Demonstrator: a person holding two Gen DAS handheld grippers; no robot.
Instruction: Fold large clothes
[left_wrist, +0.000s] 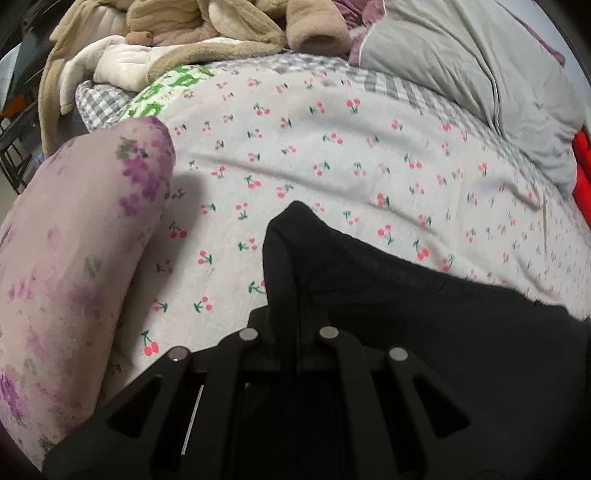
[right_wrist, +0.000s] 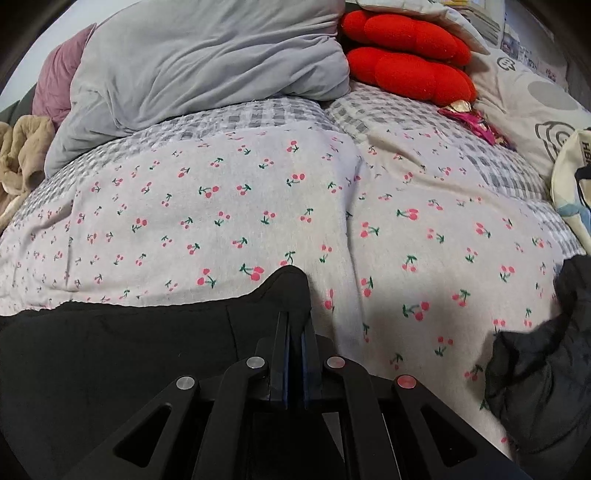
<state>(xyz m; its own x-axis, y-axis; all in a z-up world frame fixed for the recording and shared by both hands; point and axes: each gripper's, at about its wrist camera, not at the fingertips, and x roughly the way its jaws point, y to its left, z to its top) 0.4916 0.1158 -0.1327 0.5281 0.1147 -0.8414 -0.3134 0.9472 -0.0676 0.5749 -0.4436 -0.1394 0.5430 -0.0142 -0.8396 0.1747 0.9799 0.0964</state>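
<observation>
The black fabric garment (left_wrist: 424, 314) lies stretched between the two tools, its long axis running sideways: in the left wrist view it spreads off to the right of the left tool (left_wrist: 291, 295), and in the right wrist view (right_wrist: 129, 350) it spreads off to the left of the right tool (right_wrist: 293, 314). Its upper edge sits just ahead of both tools, over the white bed cover printed with red cherries (left_wrist: 332, 155) (right_wrist: 221, 192).

The left tool is clamped on a corner of the garment, which rises in a peak ahead of its tips and hides them. The right tool has its fingers pressed together on the opposite corner, the cloth draped over their tips. Both tools point forward across the bed, low over the cover.

Left of the left tool lies a pale pink roll of cloth with purple flowers (left_wrist: 74, 240). Far ahead of the right tool rest a grey folded duvet (right_wrist: 207, 62) and a red plush cushion (right_wrist: 406, 62). To its right, near the bed's edge, lies a dark crumpled padded garment (right_wrist: 543, 369).
</observation>
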